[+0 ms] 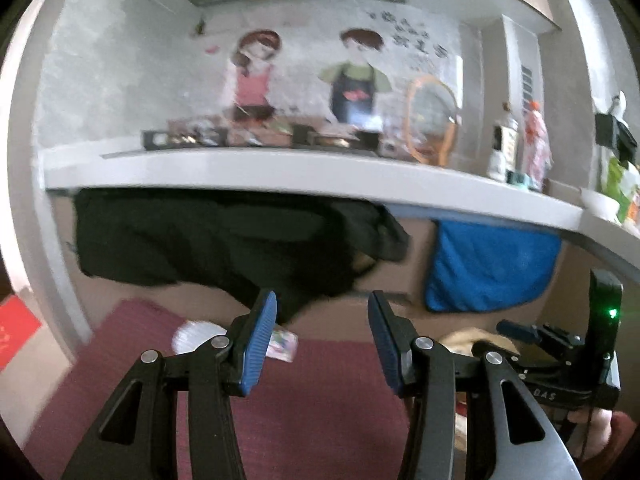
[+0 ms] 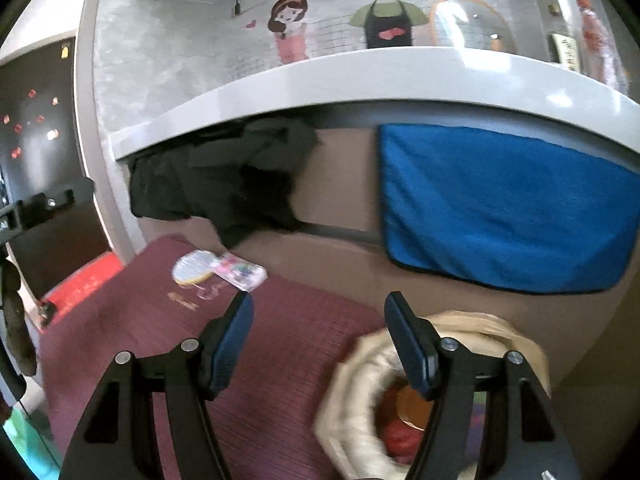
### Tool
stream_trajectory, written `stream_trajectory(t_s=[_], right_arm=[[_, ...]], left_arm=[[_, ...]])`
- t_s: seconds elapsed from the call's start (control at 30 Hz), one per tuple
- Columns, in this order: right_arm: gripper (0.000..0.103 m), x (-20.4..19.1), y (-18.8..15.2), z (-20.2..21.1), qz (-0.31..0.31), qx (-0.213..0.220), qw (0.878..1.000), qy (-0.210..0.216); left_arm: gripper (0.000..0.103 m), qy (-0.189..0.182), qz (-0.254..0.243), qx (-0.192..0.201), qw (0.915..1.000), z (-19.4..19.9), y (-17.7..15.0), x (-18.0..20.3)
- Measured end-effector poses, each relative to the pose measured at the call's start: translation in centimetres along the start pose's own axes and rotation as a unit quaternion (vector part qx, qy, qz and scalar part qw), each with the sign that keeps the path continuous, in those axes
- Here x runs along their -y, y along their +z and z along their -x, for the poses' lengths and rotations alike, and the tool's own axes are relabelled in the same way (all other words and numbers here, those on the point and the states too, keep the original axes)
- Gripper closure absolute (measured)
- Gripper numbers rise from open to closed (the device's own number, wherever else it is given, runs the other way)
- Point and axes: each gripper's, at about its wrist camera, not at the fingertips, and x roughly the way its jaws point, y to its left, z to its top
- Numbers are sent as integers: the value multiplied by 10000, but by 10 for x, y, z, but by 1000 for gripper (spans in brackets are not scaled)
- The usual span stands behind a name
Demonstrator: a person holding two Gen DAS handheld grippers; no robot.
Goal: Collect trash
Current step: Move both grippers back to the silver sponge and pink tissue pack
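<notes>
The left gripper (image 1: 322,336) hangs above a maroon mat (image 1: 320,408) with its jaws standing well apart and nothing between them; the right gripper (image 2: 320,340) is likewise wide open and empty, poised just left of a pale plastic bag (image 2: 360,392). That bag sits at the mat's right edge with its mouth gaping upward, and something red and something orange show inside it, so it appears to serve as the collecting bag, left open so that more can be dropped in. The trash not yet gathered lies at the far left of the mat: a round white piece (image 2: 194,266) touching a small colourful wrapper (image 2: 240,276), well apart from the bag and from both grippers. Behind the mat, a black cloth (image 2: 224,184) and a blue towel (image 2: 508,208) hang from under the edge of a white tabletop (image 2: 360,80), probably draped there to dry, and no part of the job. Both views are blurred, so the wrapper's print cannot be read. Judging by the layout, the left gripper is the nearer to the two remaining pieces.
</notes>
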Motion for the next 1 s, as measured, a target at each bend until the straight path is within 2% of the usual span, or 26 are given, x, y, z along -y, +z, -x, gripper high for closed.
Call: stream_trajectory(t_s=[0.1, 0.2, 0.3, 0.4, 0.5, 0.6, 0.73, 0.87, 1.0], right_arm=[[38, -16, 10, -15, -178, -70, 9996, 211], [36, -35, 17, -38, -196, -162, 9993, 288], [36, -52, 20, -69, -126, -347, 9988, 315], [36, -70, 15, -101, 3, -495, 9980, 387], [36, -93, 8, -136, 309, -656, 9958, 554], [36, -115, 2, -168, 718, -814, 9923, 589], [37, -146, -6, -221, 1443, -1096, 9813, 649], [37, -160, -9, -263, 1944, -1241, 9713, 576], [38, -170, -15, -305, 2316, -1457, 9608, 454]], left_arm=[[54, 211, -58, 103, 9997, 5, 12, -29], [54, 349, -24, 42, 9994, -4, 15, -64], [54, 454, 165, -115, 9988, -28, 11, -105], [54, 330, 527, -445, 9971, -64, -4, -147], [54, 218, 859, -888, 9921, -109, -31, -185], [54, 213, 1131, -1173, 9864, -143, -61, -209], [54, 125, 1528, -1479, 9770, -183, -96, -244], [54, 146, 1768, -1656, 9701, -201, -112, -267], [54, 165, 1870, -1755, 9664, -217, -113, -273]])
